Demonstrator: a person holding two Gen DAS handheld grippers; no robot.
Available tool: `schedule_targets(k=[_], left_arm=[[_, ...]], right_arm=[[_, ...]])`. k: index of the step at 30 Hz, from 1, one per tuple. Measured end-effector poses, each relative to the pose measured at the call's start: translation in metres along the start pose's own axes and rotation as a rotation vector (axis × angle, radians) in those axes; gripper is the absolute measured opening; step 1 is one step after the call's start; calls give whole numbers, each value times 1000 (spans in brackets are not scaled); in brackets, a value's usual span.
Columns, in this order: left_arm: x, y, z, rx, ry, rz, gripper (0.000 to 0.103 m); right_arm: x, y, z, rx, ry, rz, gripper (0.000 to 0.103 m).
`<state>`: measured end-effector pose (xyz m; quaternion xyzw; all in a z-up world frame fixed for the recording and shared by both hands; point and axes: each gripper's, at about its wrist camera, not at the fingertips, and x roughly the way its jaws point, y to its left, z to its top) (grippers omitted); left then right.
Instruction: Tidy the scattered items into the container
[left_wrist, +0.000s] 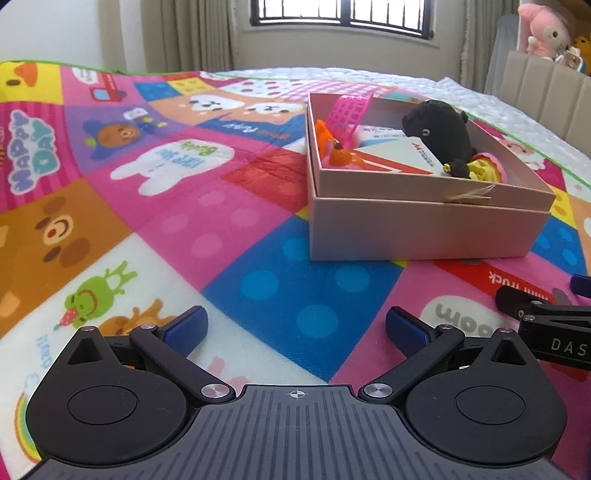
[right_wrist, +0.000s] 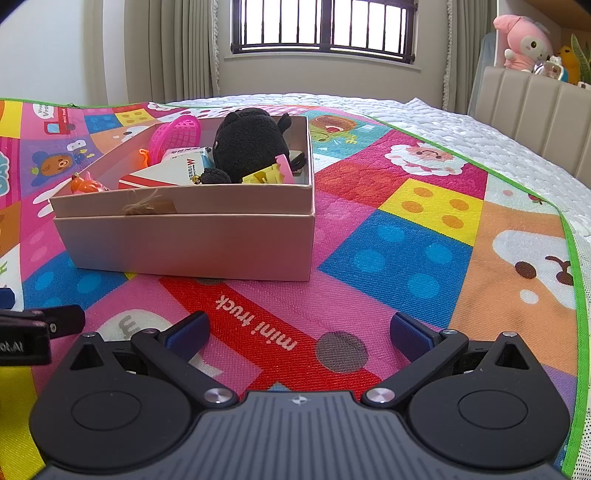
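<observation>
A pale pink cardboard box stands on the colourful play mat; it also shows in the right wrist view. Inside lie a black plush toy, a pink mesh basket, a white and red carton, orange toys and a yellow piece. My left gripper is open and empty, low over the mat, short of the box. My right gripper is open and empty, in front of the box's near right corner.
The play mat covers a white quilted bed. A padded headboard with plush toys is at the right. A window and curtains are behind. The other gripper's body shows at each view's side.
</observation>
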<state>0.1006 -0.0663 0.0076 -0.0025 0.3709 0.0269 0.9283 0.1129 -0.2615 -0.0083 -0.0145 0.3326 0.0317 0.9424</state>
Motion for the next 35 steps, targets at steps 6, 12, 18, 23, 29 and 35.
schedule_targets(k=[6,12,18,23,29,35], left_arm=[[-1,2,-3,-13,-26,-7,103],[-2,3,-4,-17,-39,-9,103],[-2,2,-6,-18,-49,-8,103],[-3,2,-6,-20,-49,-9,103],[-3,2,-6,-20,-49,-9,103],[-3,2,-4,-15,-39,-11,103]], right_arm=[[0,0,0,0,0,0,103],[0,0,0,0,0,0,103],[0,0,0,0,0,0,103],[0,0,0,0,0,0,103],[0,0,0,0,0,0,103],[0,0,0,0,0,0,103]])
